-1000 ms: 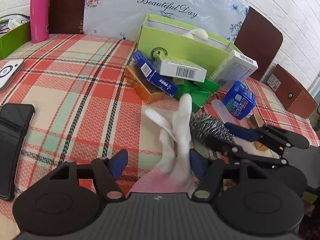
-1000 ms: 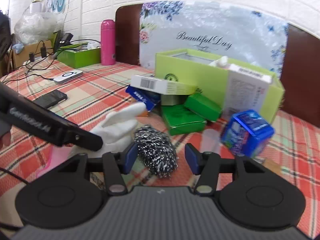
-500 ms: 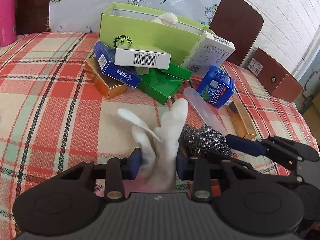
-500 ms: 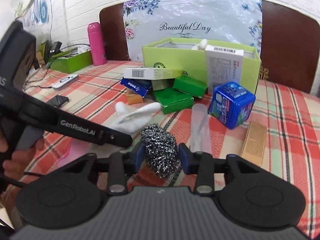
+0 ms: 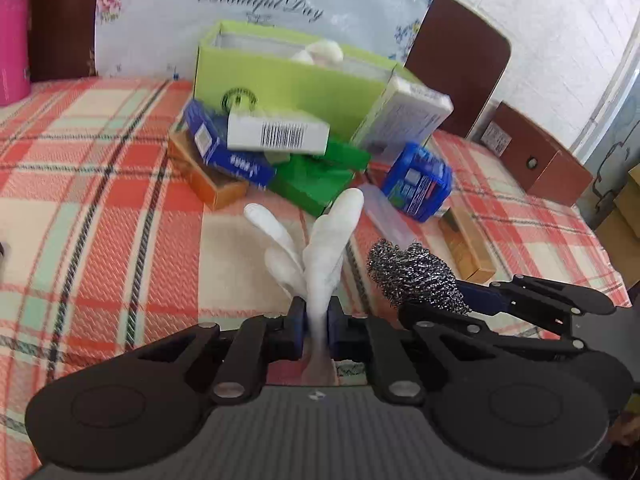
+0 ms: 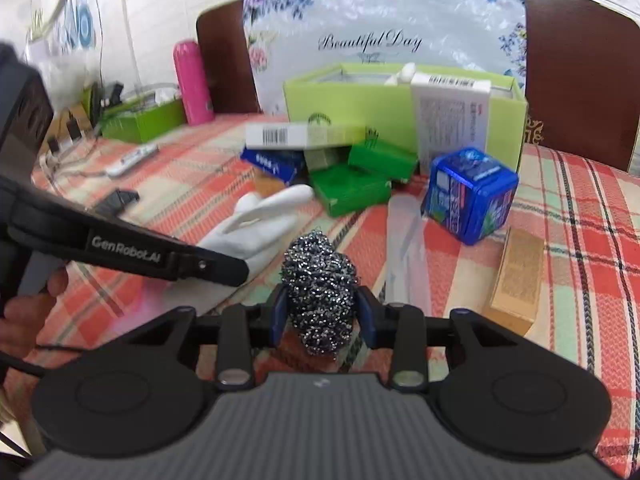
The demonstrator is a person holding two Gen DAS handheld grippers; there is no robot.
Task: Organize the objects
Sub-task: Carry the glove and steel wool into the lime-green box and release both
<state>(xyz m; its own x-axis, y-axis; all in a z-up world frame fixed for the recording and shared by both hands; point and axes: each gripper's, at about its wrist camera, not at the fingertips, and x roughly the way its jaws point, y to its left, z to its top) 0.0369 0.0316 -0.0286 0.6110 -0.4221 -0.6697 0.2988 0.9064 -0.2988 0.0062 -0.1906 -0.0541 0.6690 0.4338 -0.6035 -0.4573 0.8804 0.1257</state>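
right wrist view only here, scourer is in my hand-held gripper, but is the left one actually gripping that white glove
Observer: Yes. In the left wrist view the left hand-held gripper is shut on the white glove, pinching its cuff end.
Operator: glove fingers free or trapped
Observer: Free; they stick out beyond the pads toward the green box.
Operator: anything in that box
Observer: Something white pokes above its rim; I cannot tell what.

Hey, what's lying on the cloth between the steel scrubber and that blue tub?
A clear plastic strip lies between the steel scrubber, clamped in the right gripper, and the blue tub. It shows best in the right wrist view.
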